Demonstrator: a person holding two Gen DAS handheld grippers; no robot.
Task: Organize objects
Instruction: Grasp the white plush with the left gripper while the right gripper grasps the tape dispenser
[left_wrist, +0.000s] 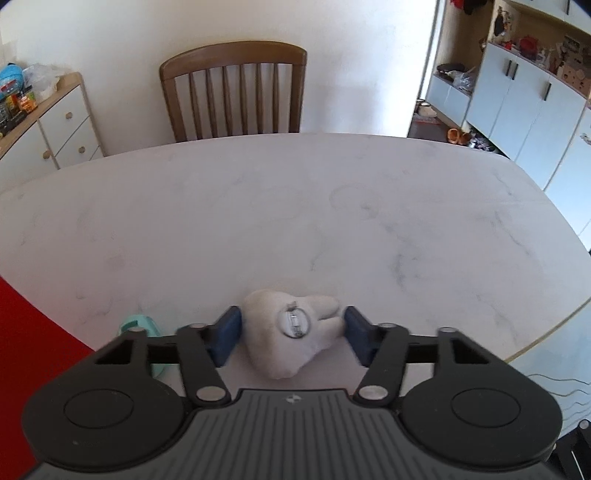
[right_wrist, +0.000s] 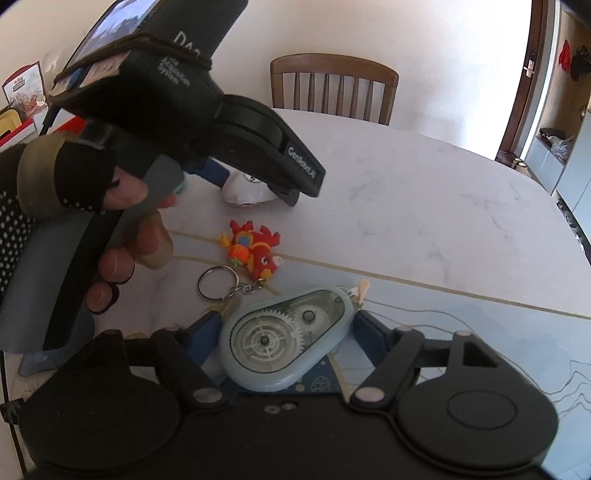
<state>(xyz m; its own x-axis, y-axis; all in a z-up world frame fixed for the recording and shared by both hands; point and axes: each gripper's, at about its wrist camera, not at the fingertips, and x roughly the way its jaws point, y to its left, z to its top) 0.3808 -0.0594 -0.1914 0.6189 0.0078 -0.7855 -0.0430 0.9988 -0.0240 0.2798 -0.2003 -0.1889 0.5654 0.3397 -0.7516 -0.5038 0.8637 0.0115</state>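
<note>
Squeezing easily, the soft light plush (left_wrist: 284, 339) sits between the left gripper (left_wrist: 293, 332) pads at its sides, jaws clamped; right gripper (right_wrist: 288, 336), at six o'clock, brackets the rigid dispenser (right_wrist: 284, 339), jaws apart.

You get bright daylight from 2 o'clock, blowing out the wall (left_wrist: 351, 66) in both views. Soft shadows on the table (left_wrist: 258, 206). Heavy fisheye bending at edges. Near gripper bodies look soft, slight blur.
</note>
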